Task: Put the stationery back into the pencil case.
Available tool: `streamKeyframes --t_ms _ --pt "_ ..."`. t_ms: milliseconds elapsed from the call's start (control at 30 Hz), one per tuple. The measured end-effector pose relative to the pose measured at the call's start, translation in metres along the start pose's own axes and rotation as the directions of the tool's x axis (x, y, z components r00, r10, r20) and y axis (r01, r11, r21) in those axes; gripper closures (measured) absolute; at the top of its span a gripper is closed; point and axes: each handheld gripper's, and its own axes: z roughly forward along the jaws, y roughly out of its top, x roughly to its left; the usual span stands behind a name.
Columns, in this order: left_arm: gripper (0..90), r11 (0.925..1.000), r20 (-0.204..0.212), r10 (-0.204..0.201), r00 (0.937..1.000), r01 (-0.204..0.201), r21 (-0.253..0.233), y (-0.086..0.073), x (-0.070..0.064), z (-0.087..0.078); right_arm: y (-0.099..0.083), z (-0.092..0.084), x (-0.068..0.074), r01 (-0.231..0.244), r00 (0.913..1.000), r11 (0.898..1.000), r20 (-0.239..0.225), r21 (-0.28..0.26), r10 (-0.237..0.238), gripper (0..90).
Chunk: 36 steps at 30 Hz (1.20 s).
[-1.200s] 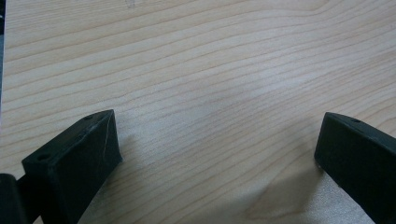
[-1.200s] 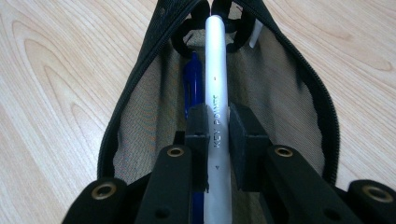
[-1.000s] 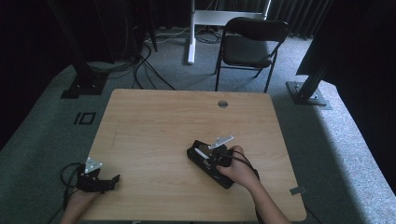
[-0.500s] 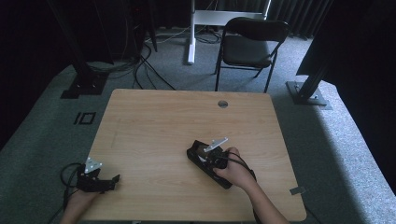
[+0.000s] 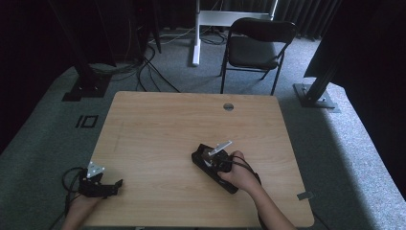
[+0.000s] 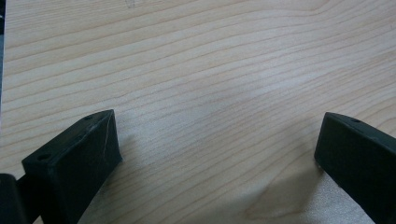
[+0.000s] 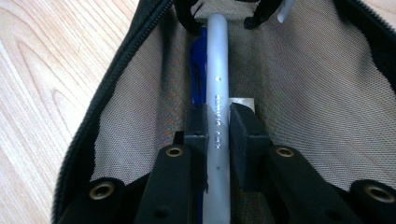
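The right gripper [image 7: 218, 128] was clamped on a grey pen [image 7: 218, 93], which ran straight ahead between the jaws, its long axis in line with them, with a blue pen [image 7: 198, 70] just left of it, both inside an open mesh-lined pouch [image 7: 303, 70]. The pouch's zipped rim [image 7: 119, 70] rose close on the left of the jaws, with bare table [image 7: 46, 93] beyond. The left gripper [image 6: 217, 154] stood wide open over bare wood with nothing between its jaws.
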Motion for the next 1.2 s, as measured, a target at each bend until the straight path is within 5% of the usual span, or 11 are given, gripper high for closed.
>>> streamKeyframes --t_ms 367,667,1200 --pt "0.1 1.0000 0.000 0.000 1.0000 0.000 0.000 0.000 0.000 0.000 0.004 -0.012 -0.003 -0.019 0.9998 0.999 -0.011 -0.041 0.018 73.7" --pt "0.1 1.0000 0.000 0.000 1.0000 0.000 0.000 0.000 0.000 0.000 0.010 -0.035 -0.008 -0.034 0.9994 0.992 -0.013 -0.125 0.033 70.9" --pt "0.1 1.0000 0.000 0.001 1.0000 -0.001 0.000 0.000 0.000 0.000 0.015 -0.057 -0.014 -0.097 0.9953 0.958 -0.026 -0.269 0.093 54.5"
